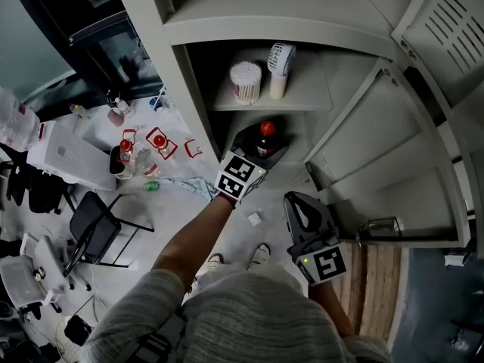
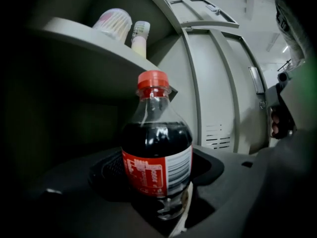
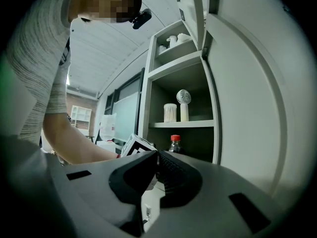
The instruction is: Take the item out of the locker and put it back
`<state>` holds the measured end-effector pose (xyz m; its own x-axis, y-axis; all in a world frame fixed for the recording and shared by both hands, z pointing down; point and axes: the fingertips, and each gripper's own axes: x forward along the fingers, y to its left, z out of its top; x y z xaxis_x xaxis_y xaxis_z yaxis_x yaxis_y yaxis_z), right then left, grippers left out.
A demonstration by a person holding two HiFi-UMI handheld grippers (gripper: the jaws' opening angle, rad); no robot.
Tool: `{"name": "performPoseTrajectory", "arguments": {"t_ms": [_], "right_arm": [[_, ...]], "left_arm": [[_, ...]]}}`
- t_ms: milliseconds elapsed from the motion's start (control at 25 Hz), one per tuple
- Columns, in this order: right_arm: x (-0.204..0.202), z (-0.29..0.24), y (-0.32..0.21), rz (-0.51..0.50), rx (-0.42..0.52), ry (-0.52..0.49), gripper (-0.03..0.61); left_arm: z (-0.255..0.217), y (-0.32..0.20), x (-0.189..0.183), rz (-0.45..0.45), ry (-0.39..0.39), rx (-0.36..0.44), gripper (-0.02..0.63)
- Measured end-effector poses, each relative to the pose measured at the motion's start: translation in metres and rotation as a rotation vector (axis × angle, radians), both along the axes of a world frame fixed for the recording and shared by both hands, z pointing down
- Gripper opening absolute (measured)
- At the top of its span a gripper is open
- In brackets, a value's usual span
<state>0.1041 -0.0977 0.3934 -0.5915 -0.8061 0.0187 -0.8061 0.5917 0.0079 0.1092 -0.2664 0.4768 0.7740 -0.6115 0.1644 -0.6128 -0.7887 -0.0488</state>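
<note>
Left gripper (image 1: 255,150) pinches cola bottle (image 2: 156,155) at label, inside locker (image 1: 198,89). Right gripper (image 3: 155,175) pressed together, empty. You keep bottle upright, cap clear of shelf (image 2: 91,51), squeeze steady.

The dark bottle (image 2: 156,143) has a red cap (image 2: 153,79) and red label (image 2: 146,175).

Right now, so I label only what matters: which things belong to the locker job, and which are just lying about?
Job: cola bottle, left gripper closed on it, open locker.
Lying about: cotton swab tub, small fan, bottles on the table, folding chair.
</note>
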Motion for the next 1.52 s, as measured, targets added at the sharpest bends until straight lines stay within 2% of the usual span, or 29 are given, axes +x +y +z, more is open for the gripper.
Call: {"name": "performPoseTrajectory", "arguments": {"t_ms": [480, 720, 840, 1040, 1320, 1520], "right_arm": [[-0.001, 0.002, -0.005, -0.003, -0.006, 0.004, 0.028], [-0.004, 0.001, -0.005, -0.009, 0.001, 0.003, 0.028], [-0.005, 0.003, -0.004, -0.015, -0.005, 0.008, 0.028], [-0.008, 0.004, -0.005, -0.020, -0.008, 0.006, 0.028], [-0.012, 0.001, -0.005, -0.025, -0.006, 0.002, 0.028], [-0.013, -0.003, -0.006, -0.022, 0.000, -0.004, 0.028]], "left_arm": [[0.008, -0.024, 0.002, -0.052, -0.066, -0.013, 0.313], [0.009, -0.024, 0.001, -0.067, -0.095, 0.010, 0.316], [0.010, -0.022, 0.001, -0.066, -0.114, 0.026, 0.347], [0.008, -0.021, 0.000, -0.064, -0.100, 0.035, 0.374], [0.006, -0.013, -0.006, -0.060, -0.068, 0.031, 0.379], [-0.004, -0.005, -0.013, -0.076, -0.051, 0.057, 0.379]]}}
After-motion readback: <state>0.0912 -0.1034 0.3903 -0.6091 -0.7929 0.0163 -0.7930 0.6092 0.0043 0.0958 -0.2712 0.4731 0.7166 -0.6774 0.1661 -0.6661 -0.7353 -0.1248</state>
